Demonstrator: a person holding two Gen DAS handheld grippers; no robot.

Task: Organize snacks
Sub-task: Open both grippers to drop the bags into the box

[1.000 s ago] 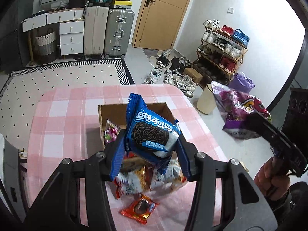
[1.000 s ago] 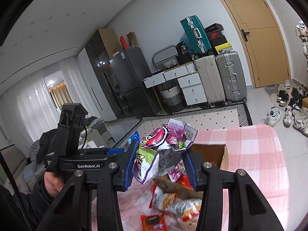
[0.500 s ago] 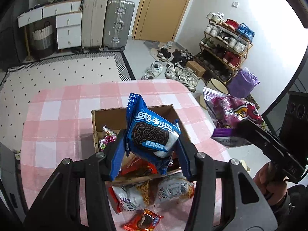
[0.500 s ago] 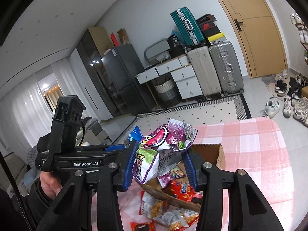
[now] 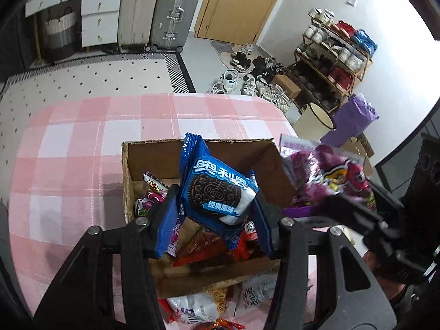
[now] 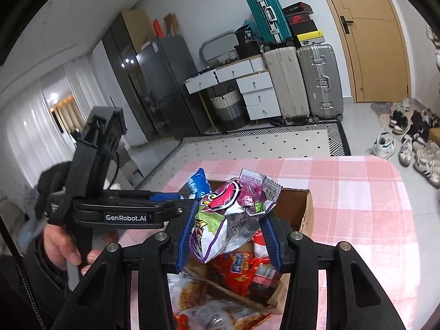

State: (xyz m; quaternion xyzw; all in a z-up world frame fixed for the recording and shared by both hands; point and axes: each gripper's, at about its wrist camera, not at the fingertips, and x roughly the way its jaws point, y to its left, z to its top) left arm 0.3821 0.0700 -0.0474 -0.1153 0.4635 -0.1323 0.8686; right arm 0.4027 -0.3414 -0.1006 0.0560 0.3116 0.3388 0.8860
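My left gripper (image 5: 213, 221) is shut on a blue Oreo packet (image 5: 213, 189), held upright above the open cardboard box (image 5: 154, 148). Red and purple snack packs (image 5: 209, 250) lie inside the box. My right gripper (image 6: 228, 236) is shut on a crumpled purple snack bag (image 6: 220, 220), above the box's near end (image 6: 305, 214). In the left wrist view that purple bag (image 5: 324, 176) hangs over the box's right wall. The left gripper's body (image 6: 123, 214), held by a hand (image 6: 59, 244), fills the left of the right wrist view.
The box stands on a pink checked tablecloth (image 5: 68, 151). Loose snack packets (image 5: 198, 308) lie on the cloth in front of the box. Beyond the table are a dotted rug (image 5: 90, 79), suitcases (image 5: 176, 11), shoes and a shoe rack (image 5: 330, 63).
Both grippers have come down and forward with their packets, so the box now sits right beneath them and looks larger. The loose packets have slid towards the bottom edge of both views.
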